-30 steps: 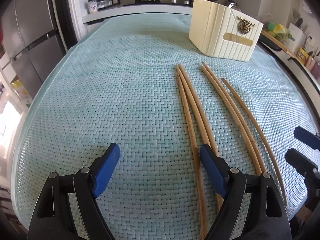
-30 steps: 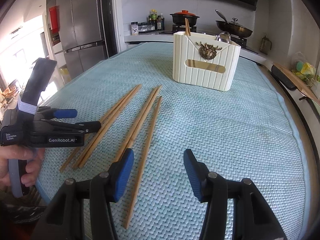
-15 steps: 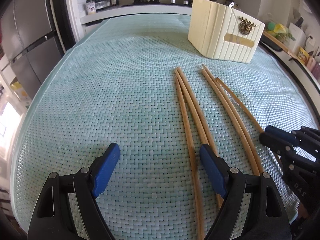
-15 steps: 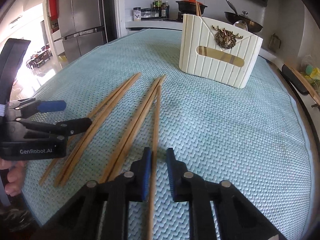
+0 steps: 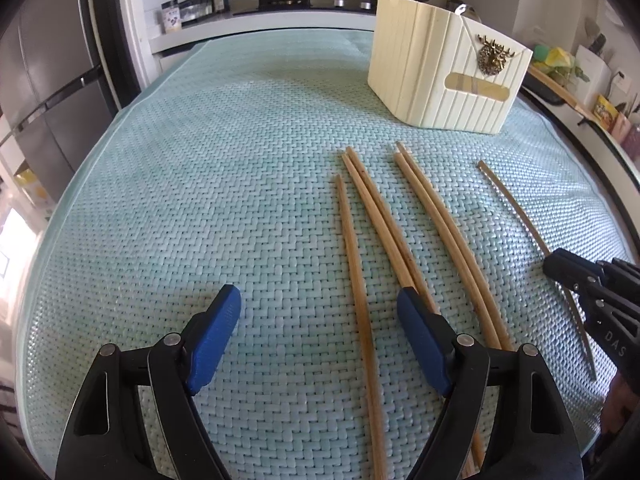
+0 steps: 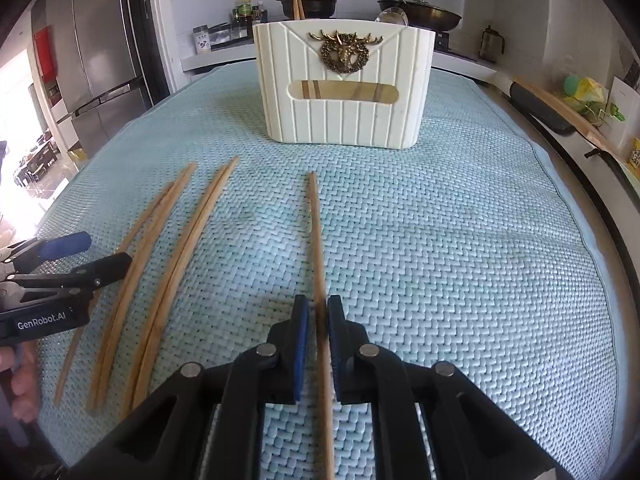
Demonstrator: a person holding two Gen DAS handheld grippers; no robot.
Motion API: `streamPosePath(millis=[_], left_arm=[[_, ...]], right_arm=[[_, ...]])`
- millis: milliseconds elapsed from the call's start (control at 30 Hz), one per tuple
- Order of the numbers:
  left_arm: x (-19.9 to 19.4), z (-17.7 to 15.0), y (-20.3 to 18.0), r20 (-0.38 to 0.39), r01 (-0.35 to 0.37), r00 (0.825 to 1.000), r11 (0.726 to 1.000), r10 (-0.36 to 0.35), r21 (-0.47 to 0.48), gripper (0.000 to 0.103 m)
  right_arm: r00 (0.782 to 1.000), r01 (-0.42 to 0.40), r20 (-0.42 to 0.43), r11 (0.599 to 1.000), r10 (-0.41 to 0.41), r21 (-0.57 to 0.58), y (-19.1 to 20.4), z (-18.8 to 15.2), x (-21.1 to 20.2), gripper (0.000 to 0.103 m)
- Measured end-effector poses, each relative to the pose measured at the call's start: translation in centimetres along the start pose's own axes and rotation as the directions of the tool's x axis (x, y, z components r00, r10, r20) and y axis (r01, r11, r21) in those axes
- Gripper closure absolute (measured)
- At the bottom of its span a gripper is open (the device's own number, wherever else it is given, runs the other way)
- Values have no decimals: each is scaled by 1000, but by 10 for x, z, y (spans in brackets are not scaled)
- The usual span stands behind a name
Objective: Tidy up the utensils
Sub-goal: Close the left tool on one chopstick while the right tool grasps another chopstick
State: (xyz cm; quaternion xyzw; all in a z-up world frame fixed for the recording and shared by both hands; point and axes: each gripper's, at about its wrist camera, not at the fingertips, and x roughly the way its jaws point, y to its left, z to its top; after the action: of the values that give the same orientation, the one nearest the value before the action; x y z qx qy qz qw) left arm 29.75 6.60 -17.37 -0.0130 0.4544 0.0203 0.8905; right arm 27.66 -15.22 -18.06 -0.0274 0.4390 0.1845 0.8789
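Swung clear of the other chopsticks [image 6: 168, 264], single chopstick [image 6: 316, 240] now points at holder [image 6: 344, 84], clamped between right gripper [image 6: 314, 312] pads. Left gripper [image 5: 320, 320] fingers apart, empty.

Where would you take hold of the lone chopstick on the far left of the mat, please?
Grip the chopstick near its close end, coming from above with the left gripper straddling it crosswise: it lies flat, thin, with clear mat on its left.
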Motion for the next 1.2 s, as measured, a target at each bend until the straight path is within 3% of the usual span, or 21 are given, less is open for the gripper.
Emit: streamPosePath(millis=[333, 533, 633, 700, 800, 1000, 1200], left_arm=[[12, 23, 6, -23, 53, 998, 998, -54, -27, 37], [17, 29, -10, -48, 38, 998, 998, -36, 42, 47], [16, 30, -19, -53, 56, 997, 996, -53, 69, 67], [17, 33, -23, -60, 73, 996, 994, -68, 75, 87], [20, 38, -22, -61, 94, 994, 994, -90, 59, 98], [19, 47, -10, -32, 122, 992, 992, -121, 23, 99], [-22, 54, 4, 74, 155, 985, 988, -154, -17, 99]], right_arm=[[997, -68, -49, 996, 65, -57, -1, 39, 29, 93], [991, -101, -96, 993, 95, -67, -4, 58, 43, 93], [991, -96, -103, 991, 86, -97, 0, 66, 51, 93], [992, -92, -99, 989, 81, -113, 4, 72, 55, 93], [991, -92, -106, 987, 78, -134, 11, 80, 62, 93], [987, -130, -106, 989, 122, -70, 9, 91, 65, 97], [983, -184, -1, 983, 184, -5, -7, 97, 21, 97]])
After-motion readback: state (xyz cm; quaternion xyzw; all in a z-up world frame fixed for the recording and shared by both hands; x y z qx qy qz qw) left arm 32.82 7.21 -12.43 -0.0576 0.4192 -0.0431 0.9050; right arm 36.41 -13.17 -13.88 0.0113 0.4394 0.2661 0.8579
